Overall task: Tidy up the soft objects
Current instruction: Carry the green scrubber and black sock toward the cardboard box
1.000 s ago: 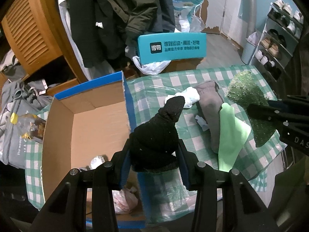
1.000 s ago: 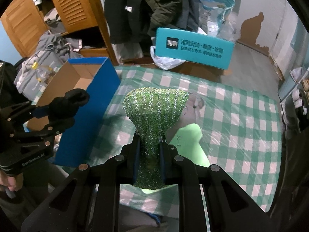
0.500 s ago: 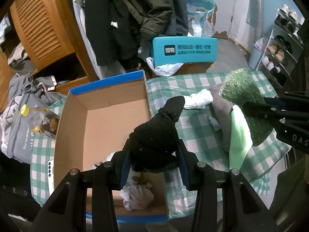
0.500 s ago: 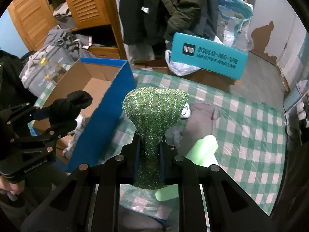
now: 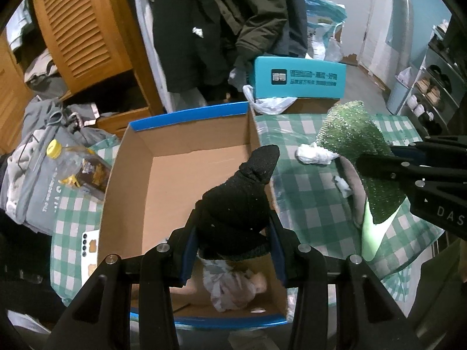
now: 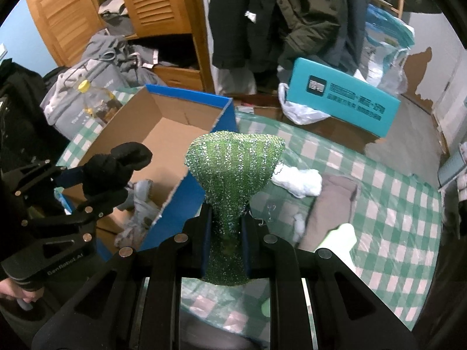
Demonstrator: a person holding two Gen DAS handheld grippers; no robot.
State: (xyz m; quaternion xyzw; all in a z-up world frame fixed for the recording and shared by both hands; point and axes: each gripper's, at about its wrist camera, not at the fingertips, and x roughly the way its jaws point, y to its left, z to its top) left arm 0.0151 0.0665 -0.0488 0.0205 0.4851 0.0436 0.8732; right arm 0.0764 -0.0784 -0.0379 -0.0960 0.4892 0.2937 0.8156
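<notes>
Over the open cardboard box (image 5: 163, 175), the left gripper (image 5: 233, 233) is clamped on a black sock (image 5: 236, 204); a crumpled pale cloth (image 5: 230, 288), perhaps plastic, lies in the box's near end. Right of the box, above the checked worktop (image 6: 388, 204), the right gripper (image 6: 224, 242) is clamped on a glittery green cloth (image 6: 233, 163). A white wad (image 6: 300, 180), grey cloth (image 6: 327, 213) and light-green cloth (image 6: 341, 233) lie on the worktop.

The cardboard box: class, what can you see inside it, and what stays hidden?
Inside the cardboard box, near its front wall, lies a crumpled pale cloth bundle on bare floor. The black glove, clamped by the left gripper, covers part of the floor.
</notes>
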